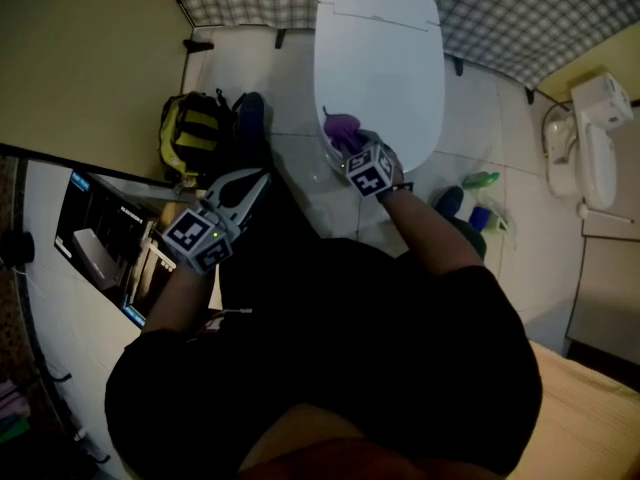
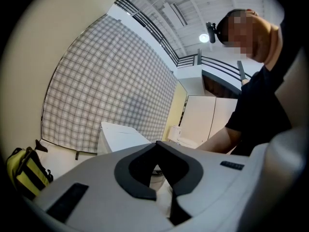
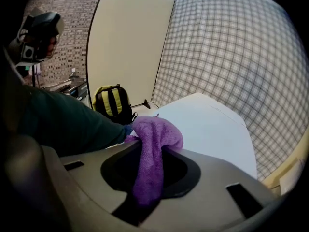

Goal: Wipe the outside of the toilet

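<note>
The white toilet (image 1: 380,68) stands at the top middle with its lid down; the lid (image 3: 207,129) fills the right gripper view. My right gripper (image 1: 345,153) is at the toilet's front left edge, shut on a purple cloth (image 1: 342,128). The cloth (image 3: 153,144) bunches over the jaw tips and hangs between them, touching the lid's front edge. My left gripper (image 1: 252,186) hovers over the floor left of the toilet, apart from it. Its jaws meet at the tip (image 2: 157,145) with nothing between them. The toilet (image 2: 120,137) shows beyond them.
A yellow and black backpack (image 1: 195,133) lies on the floor left of the toilet, close to my left gripper. Green and blue bottles (image 1: 480,203) stand to the toilet's right. A white fixture (image 1: 590,138) hangs on the right wall. A checked curtain (image 1: 520,8) runs behind.
</note>
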Demonstrator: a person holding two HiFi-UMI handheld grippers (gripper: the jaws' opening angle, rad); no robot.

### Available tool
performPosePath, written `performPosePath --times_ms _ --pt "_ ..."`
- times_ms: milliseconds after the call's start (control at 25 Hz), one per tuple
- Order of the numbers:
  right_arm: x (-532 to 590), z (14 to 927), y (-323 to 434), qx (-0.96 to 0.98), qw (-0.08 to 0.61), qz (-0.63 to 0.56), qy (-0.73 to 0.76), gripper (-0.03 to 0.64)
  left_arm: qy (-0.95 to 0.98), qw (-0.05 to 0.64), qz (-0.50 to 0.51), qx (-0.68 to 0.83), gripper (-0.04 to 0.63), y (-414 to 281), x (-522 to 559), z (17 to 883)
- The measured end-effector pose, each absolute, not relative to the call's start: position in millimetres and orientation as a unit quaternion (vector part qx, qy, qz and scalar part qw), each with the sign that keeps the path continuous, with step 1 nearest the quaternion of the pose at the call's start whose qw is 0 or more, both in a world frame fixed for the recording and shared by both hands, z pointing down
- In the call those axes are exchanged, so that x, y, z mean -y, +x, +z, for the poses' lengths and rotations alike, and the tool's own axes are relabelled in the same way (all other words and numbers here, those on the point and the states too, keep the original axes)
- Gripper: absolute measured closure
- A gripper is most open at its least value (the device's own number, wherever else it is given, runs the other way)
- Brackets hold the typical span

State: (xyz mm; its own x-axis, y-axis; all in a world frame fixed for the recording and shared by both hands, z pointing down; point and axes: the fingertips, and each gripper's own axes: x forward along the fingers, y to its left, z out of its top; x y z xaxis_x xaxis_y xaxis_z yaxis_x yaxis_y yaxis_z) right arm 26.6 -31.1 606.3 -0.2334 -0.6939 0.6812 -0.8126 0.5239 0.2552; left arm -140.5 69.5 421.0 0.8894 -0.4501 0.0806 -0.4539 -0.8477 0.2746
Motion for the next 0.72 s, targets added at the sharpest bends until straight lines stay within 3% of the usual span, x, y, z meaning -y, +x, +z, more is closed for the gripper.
performPosePath --times_ms 280,360,560,720 --pt "-19.1 613.8 16.5 0.801 0.393 0.120 0.436 0.520 0.960 0.159 0.015 0.229 0.592 -137.9 -70.2 427.3" --pt "-11.8 603.0 19.5 0.816 0.366 0.157 0.420 0.520 0.958 0.165 0.017 0.232 0.592 -134.4 -63.9 429.3" --pt "102.0 545.4 73.5 0.819 0.258 0.156 0.488 0.518 0.955 0.162 0.011 0.248 0.592 -130.1 -30.0 439.7" --pt "202.6 521.2 131.3 0.791 0.222 0.152 0.550 0.518 0.952 0.173 0.021 0.252 0.592 -125.5 -8.2 448.1"
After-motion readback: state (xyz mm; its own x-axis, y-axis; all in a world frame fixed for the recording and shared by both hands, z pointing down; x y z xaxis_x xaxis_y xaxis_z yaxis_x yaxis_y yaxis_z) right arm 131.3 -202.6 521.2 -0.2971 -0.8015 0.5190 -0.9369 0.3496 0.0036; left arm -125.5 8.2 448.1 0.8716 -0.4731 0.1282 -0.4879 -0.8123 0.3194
